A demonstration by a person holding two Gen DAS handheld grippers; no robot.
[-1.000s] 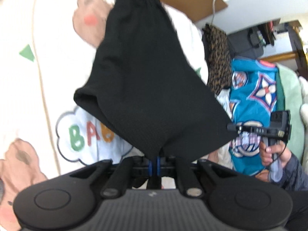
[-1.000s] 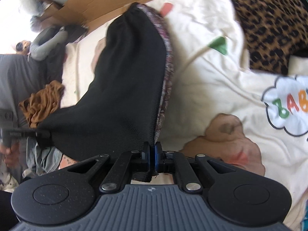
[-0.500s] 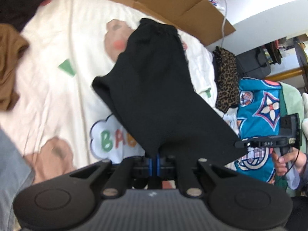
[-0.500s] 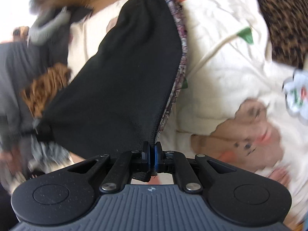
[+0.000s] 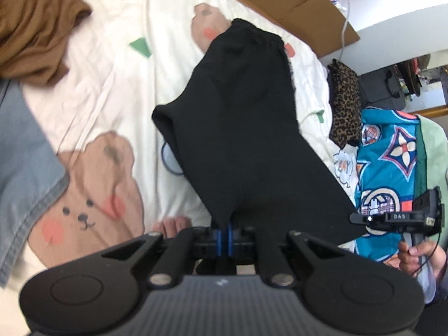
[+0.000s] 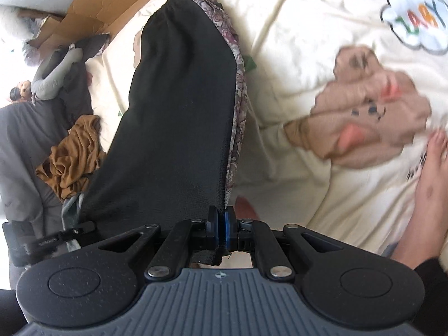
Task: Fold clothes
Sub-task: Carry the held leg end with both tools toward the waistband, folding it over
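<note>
1. The left gripper (image 5: 224, 231) is clamped tight on one bottom corner of the black shorts (image 5: 246, 128), its blue pads pressed together on the cloth.
2. The right gripper (image 6: 219, 228) is closed the same way on the other bottom corner, where a patterned purple lining (image 6: 238, 84) shows along the edge of the shorts.
3. The shorts hang stretched between the two grippers, lifted over the cream blanket (image 5: 117, 84) printed with bears; the waistband end reaches toward the far edge of the blanket, near the cardboard (image 5: 294, 2).
4. A brown garment (image 5: 33, 33) lies bunched at the blanket's left edge, with denim (image 5: 19, 154) beside it.
5. A leopard-print cloth (image 5: 344, 106) and a teal patterned cloth (image 5: 392, 154) lie at the right edge.
</note>
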